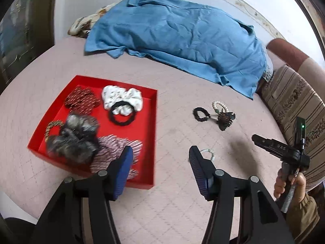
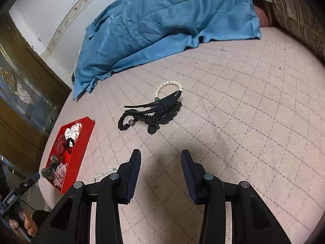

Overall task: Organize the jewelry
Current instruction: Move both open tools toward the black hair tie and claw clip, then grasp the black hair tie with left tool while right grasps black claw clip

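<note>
**Both grippers held open above a quilted bed with hair accessories and bracelets**

The left gripper hangs over the near right corner of the red tray, its 2 ribbed blue pads set wide apart with nothing between them. The right gripper points toward the loose items on the quilt, its jaws likewise wide and empty; in the left wrist view it appears at the right edge, held in the right hand by its handle.

The tray is a shallow, square, thin-walled box. Inside lie a white dotted scrunchie with a plain black hair band lying partly on it, a dark red patterned scrunchie, a grey furry scrunchie (blurred), a coiled gold-coloured band and a red-and-white checked scrunchie.

Well apart from the tray, on the quilt, rest a black beaded bracelet, a black hair clip with long curved teeth, and a pearl bracelet partly under the clip; all 3 lie touching or just beside each other. A pale bead bracelet lies beside the right finger of the left gripper.

The quilt is pale pink with diamond stitching. A crumpled blue cloth covers its far end, and a striped cushion borders the right side.
</note>
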